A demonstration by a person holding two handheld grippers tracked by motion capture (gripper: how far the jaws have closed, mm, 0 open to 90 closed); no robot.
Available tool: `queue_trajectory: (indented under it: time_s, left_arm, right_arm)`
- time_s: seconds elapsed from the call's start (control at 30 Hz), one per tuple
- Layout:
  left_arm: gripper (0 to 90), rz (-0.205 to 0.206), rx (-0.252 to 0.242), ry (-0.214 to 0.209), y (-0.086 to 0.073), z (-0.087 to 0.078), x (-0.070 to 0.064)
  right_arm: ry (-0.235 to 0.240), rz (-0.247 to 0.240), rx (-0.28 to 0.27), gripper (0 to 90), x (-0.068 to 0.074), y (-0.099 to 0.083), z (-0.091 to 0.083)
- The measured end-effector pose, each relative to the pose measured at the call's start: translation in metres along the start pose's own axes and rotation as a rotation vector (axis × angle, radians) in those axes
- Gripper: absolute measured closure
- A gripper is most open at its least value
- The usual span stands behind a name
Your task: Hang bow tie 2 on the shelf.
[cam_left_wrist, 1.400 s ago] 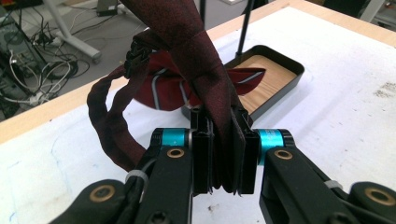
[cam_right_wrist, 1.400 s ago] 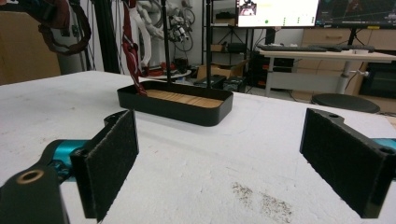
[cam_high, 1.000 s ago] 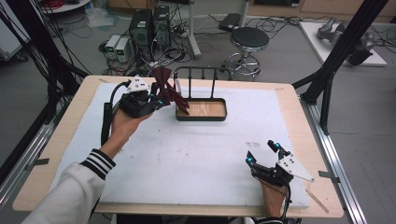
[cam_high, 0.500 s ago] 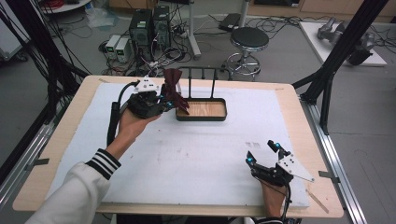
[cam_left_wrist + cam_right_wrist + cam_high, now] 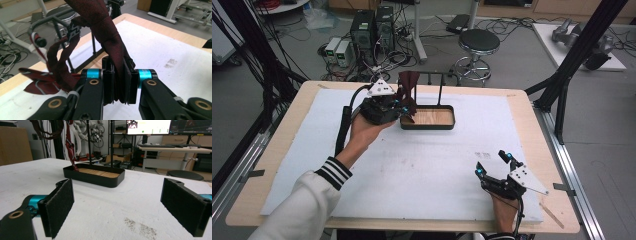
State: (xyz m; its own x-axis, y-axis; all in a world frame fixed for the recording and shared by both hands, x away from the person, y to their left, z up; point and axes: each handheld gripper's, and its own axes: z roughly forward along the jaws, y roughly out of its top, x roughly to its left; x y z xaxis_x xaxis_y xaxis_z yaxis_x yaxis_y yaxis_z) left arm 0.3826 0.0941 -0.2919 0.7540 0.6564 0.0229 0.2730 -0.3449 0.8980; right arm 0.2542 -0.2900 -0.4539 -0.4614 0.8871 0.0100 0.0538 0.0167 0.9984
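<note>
Near the far edge of the table, a bit left of centre, I've got my left gripper [image 5: 399,106] clamped on a dark red necktie [image 5: 110,37], pads squeezed tight on a fold of it. The tie hangs off the black rack [image 5: 434,75] that stands up out of the tray, and from the left gripper view it looks like part of it is looped over the rack's top bar [image 5: 50,20], with a striped end trailing down to the side.

My guess for doing this bit well: go slow and guide the fabric along the bar instead of yanking it. The rack looks light, so a sideways tug could tip it or drag the whole tray. I'd keep the grip on the fold where it is, since silky cloth slips easily, and watch that the trailing end doesn't snag on the upright.

My right gripper [image 5: 494,164] sits near the front right corner of the white mat [image 5: 437,165], jaws spread wide with nothing in them. If the stand wobbles, it's free to steady the tray.

As for containers, there's just the one: a shallow black tray [image 5: 428,125] with a wooden floor [image 5: 100,173]. The floor looks bare apart from the rack posts and the tie's tip dangling at its left end.
</note>
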Motion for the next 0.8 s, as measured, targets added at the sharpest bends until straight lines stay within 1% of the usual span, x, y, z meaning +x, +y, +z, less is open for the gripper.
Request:
queue_trajectory:
  time_s: [0.2, 0.23, 0.27, 0.33, 0.37, 0.43, 0.53, 0.6, 0.7, 0.77, 0.8]
  left_arm:
    - [80.7, -0.005, -0.002, -0.03, 0.004, 0.011, -0.007]
    - [80.7, -0.007, -0.002, -0.031, 0.005, 0.013, -0.008]
    - [80.7, 0.0, 0.002, -0.031, 0.006, 0.015, -0.01]
    - [80.7, -0.002, 0.003, -0.035, 0.008, 0.02, -0.012]
    - [80.7, 0.0, 0.005, -0.038, 0.009, 0.022, -0.012]
    - [80.7, -0.003, 0.002, -0.042, 0.011, 0.026, -0.014]
    - [80.7, 0.0, 0.005, -0.047, 0.013, 0.032, -0.016]
    - [80.8, 0.004, 0.007, -0.05, 0.014, 0.035, -0.016]
    - [80.8, -0.002, 0.006, -0.049, 0.015, 0.04, -0.014]
    - [80.8, -0.014, 0.002, -0.05, 0.016, 0.042, -0.012]
    - [80.7, -0.012, 0.005, -0.045, 0.016, 0.043, -0.011]
  right_arm:
    - [0.0, 0.0, -0.001, 10.8, 0.0, 0.0, 0.0]
    - [0.0, -0.001, -0.002, 10.8, 0.0, 0.0, 0.0]
    - [-0.001, -0.006, -0.005, 10.8, -0.001, 0.0, 0.0]
    - [0.0, 0.004, 0.0, 10.8, 0.0, 0.0, 0.0]
    - [-0.002, -0.003, -0.003, 10.8, -0.001, 0.0, 0.0]
    - [0.0, 0.004, 0.001, 10.8, 0.0, 0.0, 0.0]
    - [-0.002, -0.001, -0.004, 10.8, -0.001, 0.0, 0.0]
    - [-0.001, 0.002, -0.004, 10.8, -0.001, 0.0, 0.0]
    - [0.0, 0.002, -0.006, 10.8, -0.001, 0.0, 0.0]
    - [0.0, 0.001, -0.007, 10.8, -0.001, 0.0, 0.0]
    - [0.001, 0.003, -0.006, 10.8, -0.001, 0.0, 0.0]
